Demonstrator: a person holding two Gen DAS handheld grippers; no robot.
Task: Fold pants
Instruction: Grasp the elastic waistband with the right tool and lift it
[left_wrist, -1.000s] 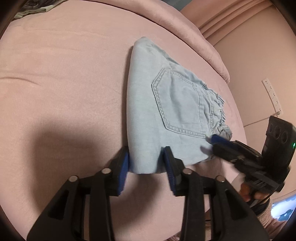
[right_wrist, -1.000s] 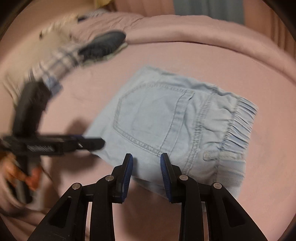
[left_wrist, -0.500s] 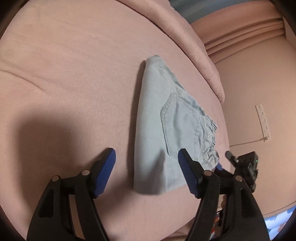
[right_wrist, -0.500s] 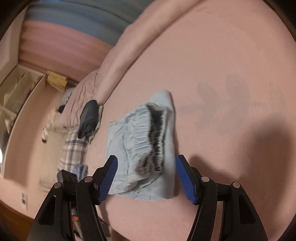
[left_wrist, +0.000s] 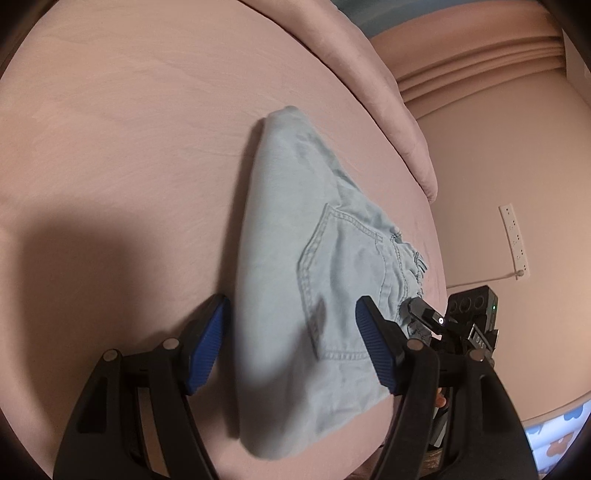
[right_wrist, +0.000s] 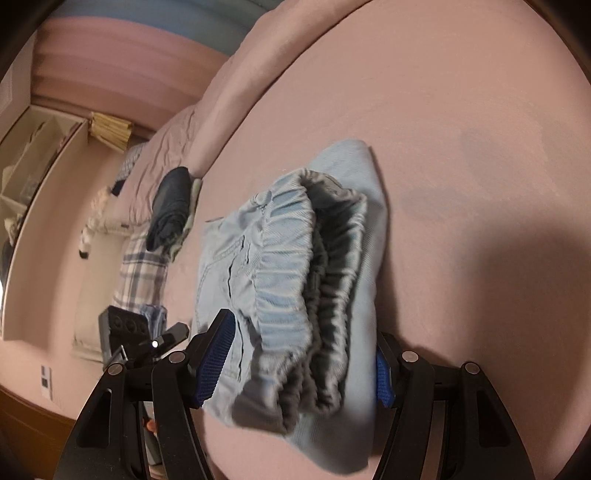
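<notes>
Light blue denim pants (left_wrist: 295, 266) lie folded into a compact bundle on the pink bed, back pocket up. My left gripper (left_wrist: 291, 347) is open, its fingers standing either side of the bundle's folded near end. In the right wrist view the pants (right_wrist: 295, 280) show their elastic waistband end. My right gripper (right_wrist: 299, 365) is open, its fingers either side of the waistband end. The right gripper also shows in the left wrist view (left_wrist: 424, 314), at the bundle's right edge.
The pink bed (left_wrist: 129, 166) spreads left of the pants; a pink duvet roll (left_wrist: 388, 110) lies behind. A dark folded garment (right_wrist: 170, 206) and a plaid cloth (right_wrist: 144, 269) lie at the bed's far side. A wall socket strip (left_wrist: 515, 240) is on the right.
Both grippers opened from narrow to wide and now straddle opposite ends of the bundle. The right gripper swung round from the pocket side to the waistband end.
</notes>
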